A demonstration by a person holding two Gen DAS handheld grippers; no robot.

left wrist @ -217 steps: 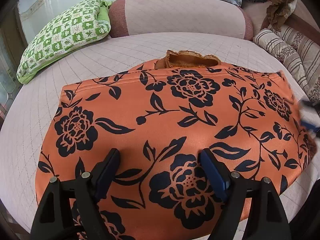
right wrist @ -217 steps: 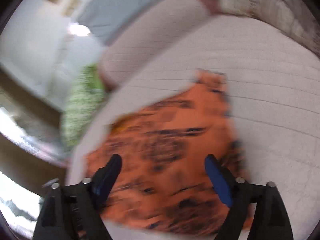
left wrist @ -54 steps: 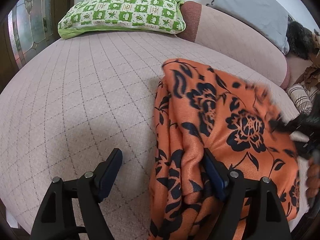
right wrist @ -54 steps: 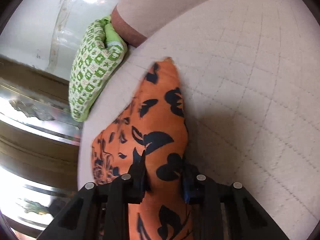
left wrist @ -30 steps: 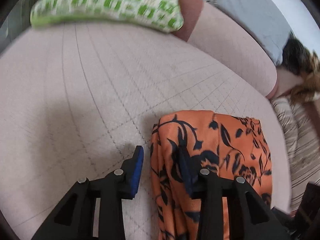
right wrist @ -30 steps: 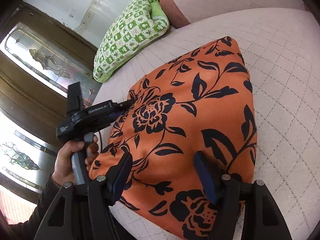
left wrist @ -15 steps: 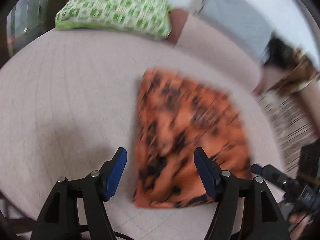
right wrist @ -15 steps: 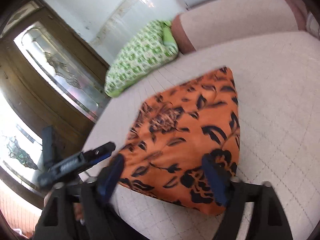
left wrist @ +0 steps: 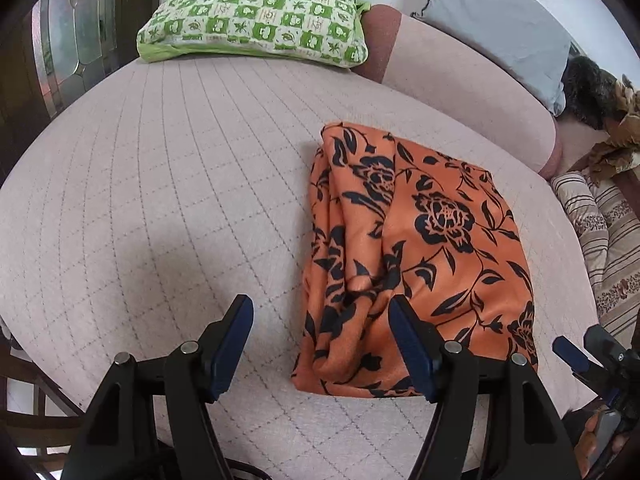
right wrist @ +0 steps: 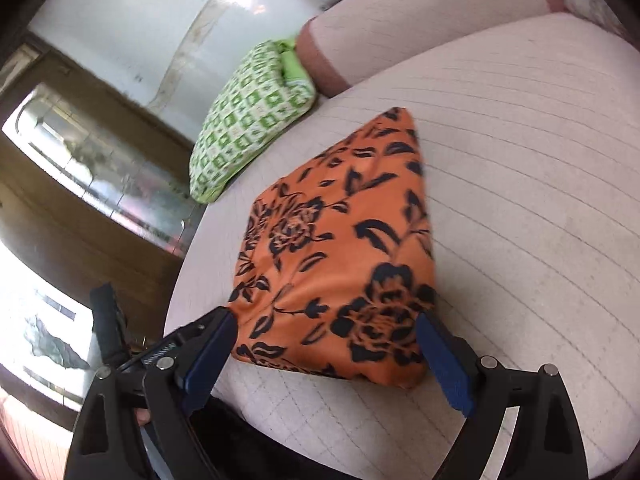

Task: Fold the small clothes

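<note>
An orange cloth with a black flower print lies folded in a rough rectangle on the pale pink quilted bed, close to its front edge. The cloth's left side is bunched in loose folds. My left gripper hovers just short of the near left corner, open, its blue pads clear of the fabric. In the right wrist view the same cloth lies flat. My right gripper stands wide open before the near edge with nothing pressed between its pads. The right gripper also shows at the lower right of the left wrist view.
A green and white checked pillow lies at the back of the bed. A pink bolster with a grey pillow is behind. Striped cushions lie at the right. A wooden door with glass panes stands past the bed's left edge.
Both grippers have opened wider and drawn back from the cloth. The cloth now lies folded on the bed with neither gripper holding it.
</note>
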